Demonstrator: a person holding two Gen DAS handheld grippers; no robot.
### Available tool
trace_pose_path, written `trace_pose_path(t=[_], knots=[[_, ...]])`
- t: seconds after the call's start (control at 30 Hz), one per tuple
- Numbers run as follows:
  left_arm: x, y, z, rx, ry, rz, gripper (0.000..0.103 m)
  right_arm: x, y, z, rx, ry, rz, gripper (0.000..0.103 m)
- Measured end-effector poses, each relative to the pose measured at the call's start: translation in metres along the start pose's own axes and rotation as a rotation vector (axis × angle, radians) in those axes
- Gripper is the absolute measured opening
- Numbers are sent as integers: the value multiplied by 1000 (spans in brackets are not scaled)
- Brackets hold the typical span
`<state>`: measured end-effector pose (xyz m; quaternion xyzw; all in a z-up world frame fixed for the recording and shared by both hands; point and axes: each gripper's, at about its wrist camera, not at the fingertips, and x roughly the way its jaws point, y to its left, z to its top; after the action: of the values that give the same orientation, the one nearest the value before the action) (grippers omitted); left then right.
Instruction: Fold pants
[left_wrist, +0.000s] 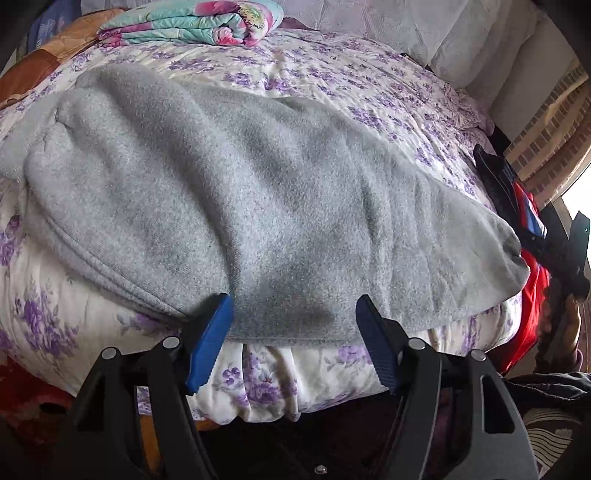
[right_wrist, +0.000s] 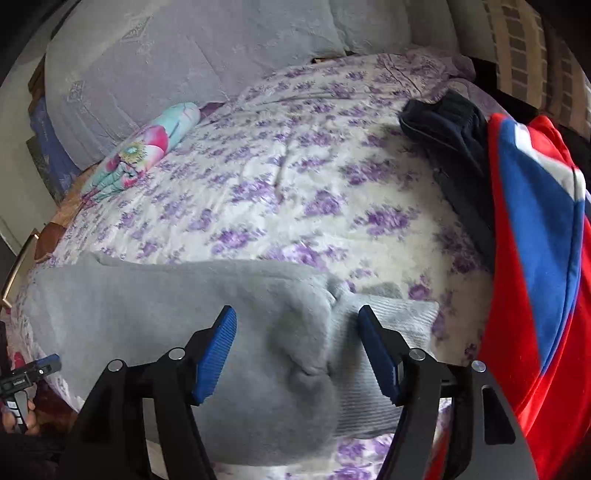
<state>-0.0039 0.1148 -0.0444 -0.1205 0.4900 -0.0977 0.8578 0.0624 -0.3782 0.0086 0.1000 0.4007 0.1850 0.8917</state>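
- Grey fleece pants (left_wrist: 236, 206) lie folded along the near edge of the bed, on the purple-flowered quilt (left_wrist: 332, 85).
- Left gripper (left_wrist: 293, 332) hovers at the pants' near hem, blue pads (left_wrist: 208, 339) spread, nothing pinched.
- Right gripper (right_wrist: 297, 349) sits over the ribbed waistband end (right_wrist: 391, 332), tongs spread wide, fabric between them but not pressed.
- At 2 o'clock in the right wrist view: a red-and-blue garment (right_wrist: 535, 240) over a dark garment (right_wrist: 450, 133).
- At 10 o'clock, a folded floral blanket (right_wrist: 144, 151).
- Beyond that, grey pillows (right_wrist: 192, 55).
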Motion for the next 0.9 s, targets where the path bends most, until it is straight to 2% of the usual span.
trace_pose_path(t=[0.07, 0.1, 0.17, 0.2, 0.27, 0.37, 0.43, 0.5, 0.57, 0.63, 0.7, 0.73, 0.77, 0.8, 0.87, 0.9], knots=[[-15, -15, 14, 62, -51, 9, 67, 12, 37, 31, -42, 70, 187, 73], [-20, -26, 22, 105, -90, 32, 69, 22, 55, 45, -53, 100, 261, 73], [-22, -43, 38, 171, -149, 103, 77, 56, 97, 70, -76, 194, 414, 80], [-16, -47, 46, 183, -162, 132, 83, 77, 117, 81, -78, 259, 485, 80], [5, -44, 57, 172, -131, 185, 83, 126, 156, 94, -54, 394, 589, 80], [37, -27, 57, 124, -23, 186, 83, 196, 202, 96, -17, 589, 641, 80], [41, -22, 48, 145, -21, 196, 83, 230, 222, 88, 1, 710, 645, 80], [39, -23, 40, 166, -19, 194, 83, 252, 236, 83, -18, 764, 597, 80], [38, -16, 38, 138, -13, 155, 83, 267, 247, 79, -30, 813, 585, 80], [36, -8, 40, 95, -13, 99, 83, 277, 254, 76, -11, 864, 628, 82], [35, -2, 42, 60, -10, 61, 83, 280, 258, 76, 14, 878, 673, 78], [35, -1, 43, 49, -8, 50, 84, 278, 257, 77, 16, 866, 676, 68], [35, 0, 45, 44, -6, 43, 84, 278, 257, 78, 21, 862, 698, 48], [36, -1, 45, 46, -5, 43, 85, 277, 256, 80, 12, 849, 689, 43], [38, -6, 43, 66, -5, 56, 87, 279, 245, 87, 7, 790, 662, 16], [38, -8, 42, 76, -7, 64, 88, 283, 239, 89, 14, 771, 647, 14]])
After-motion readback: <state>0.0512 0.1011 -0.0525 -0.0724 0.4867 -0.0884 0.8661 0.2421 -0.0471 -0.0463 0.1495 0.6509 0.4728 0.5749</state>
